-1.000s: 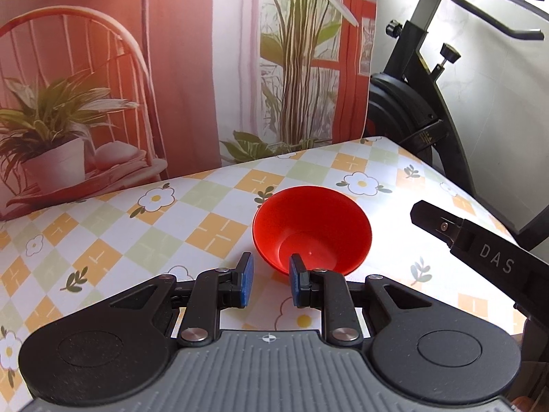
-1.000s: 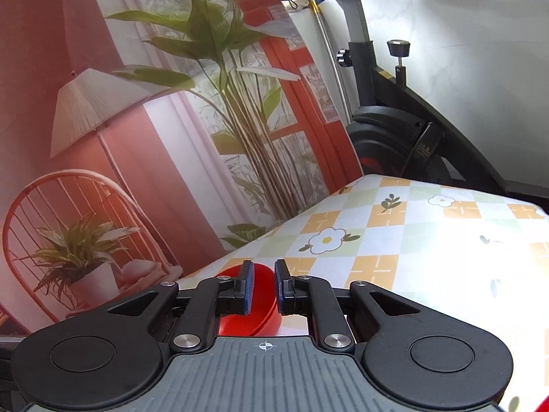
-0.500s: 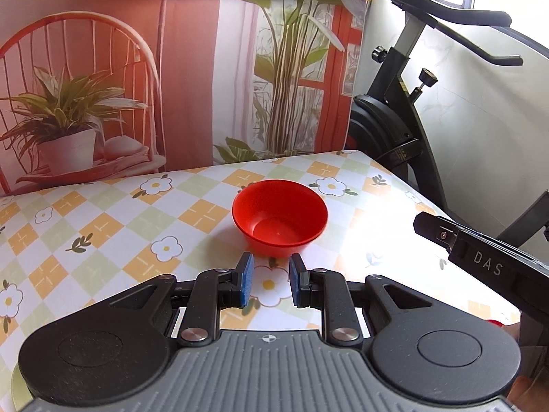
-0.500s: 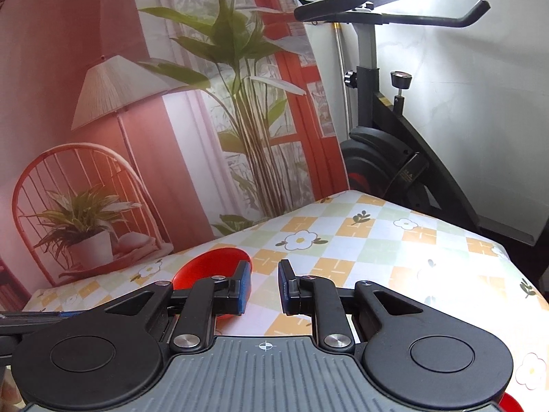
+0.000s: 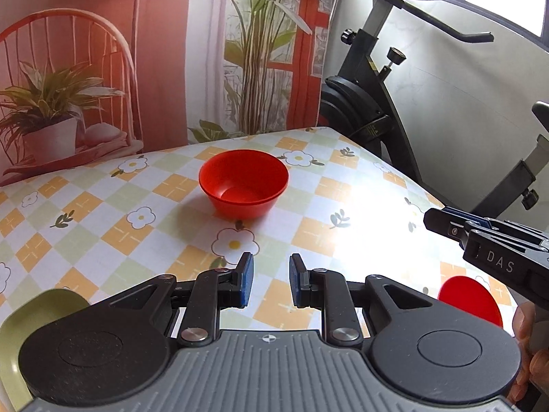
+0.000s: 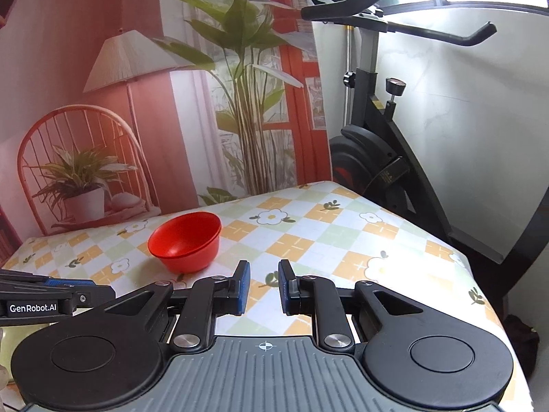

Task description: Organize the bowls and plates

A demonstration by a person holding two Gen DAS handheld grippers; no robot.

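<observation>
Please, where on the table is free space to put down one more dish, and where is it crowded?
Free: the wide patch of table between the red bowl and the exercise bike side, and the cloth left of the bowl. Crowded: the near edge, where the green dish, a red dish and both grippers sit.

- "DAS" in pale letters on the side of the right gripper, seen from the left wrist.
- "GenRobot.AI" in white on the side of the left gripper, seen from the right wrist.
</observation>
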